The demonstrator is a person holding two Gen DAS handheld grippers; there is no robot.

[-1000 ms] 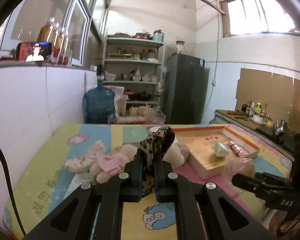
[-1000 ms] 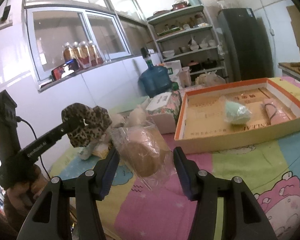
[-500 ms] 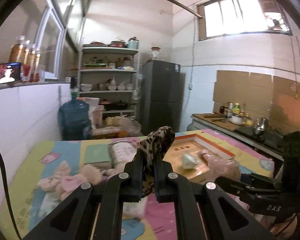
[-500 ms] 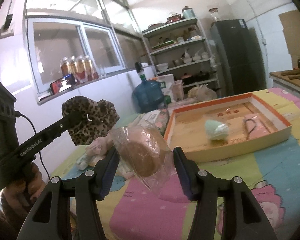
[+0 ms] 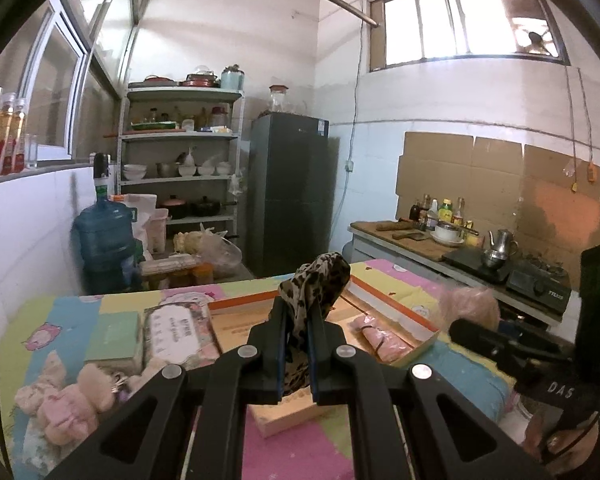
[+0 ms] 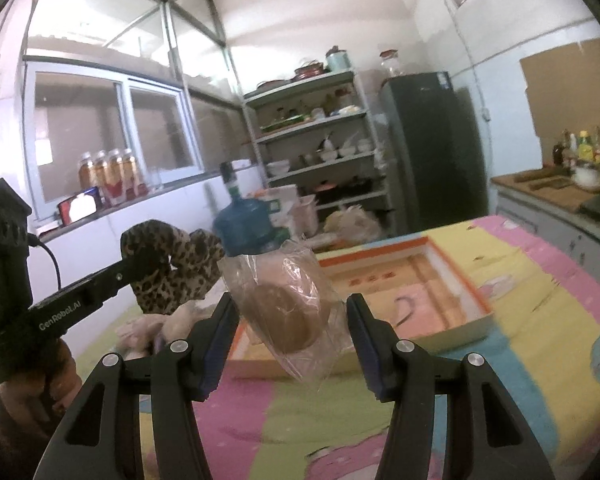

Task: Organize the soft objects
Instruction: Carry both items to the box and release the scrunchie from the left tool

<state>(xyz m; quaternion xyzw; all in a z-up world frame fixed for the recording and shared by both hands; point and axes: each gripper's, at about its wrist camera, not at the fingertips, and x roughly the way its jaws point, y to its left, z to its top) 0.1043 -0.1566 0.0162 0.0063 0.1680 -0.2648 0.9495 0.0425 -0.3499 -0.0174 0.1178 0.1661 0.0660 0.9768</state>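
The left gripper [image 5: 298, 332] is seen nearest in its own view, jaws pinched tight on a leopard-print cloth [image 5: 314, 280], which sticks up above the fingertips and hangs down between the fingers; it is held above the table. The right gripper [image 6: 288, 320] is set approx. half open w/ a clear plastic bag [image 6: 286, 304] holding a brown round item between the fingers; the bag is clamped at its sides and held up off the table. Below both, a table w/ a cartoon-print cover [image 6: 560, 292] is seen. Just beyond the grippers a shallow orange-rimmed box [image 6: 456, 268] is lying on it, w/ a pink bundle [image 5: 382, 342] inside. To the left of the box a printed tissue pack [image 5: 176, 330] and a green flat pack [image 5: 116, 338] are placed, and nearer, at the left edge, a pink plush toy [image 5: 66, 402]. Further back a blue water jug [image 5: 104, 240], a shelf rack [image 5: 180, 152] w/ bowls and a dark fridge [image 5: 290, 192] are visible.
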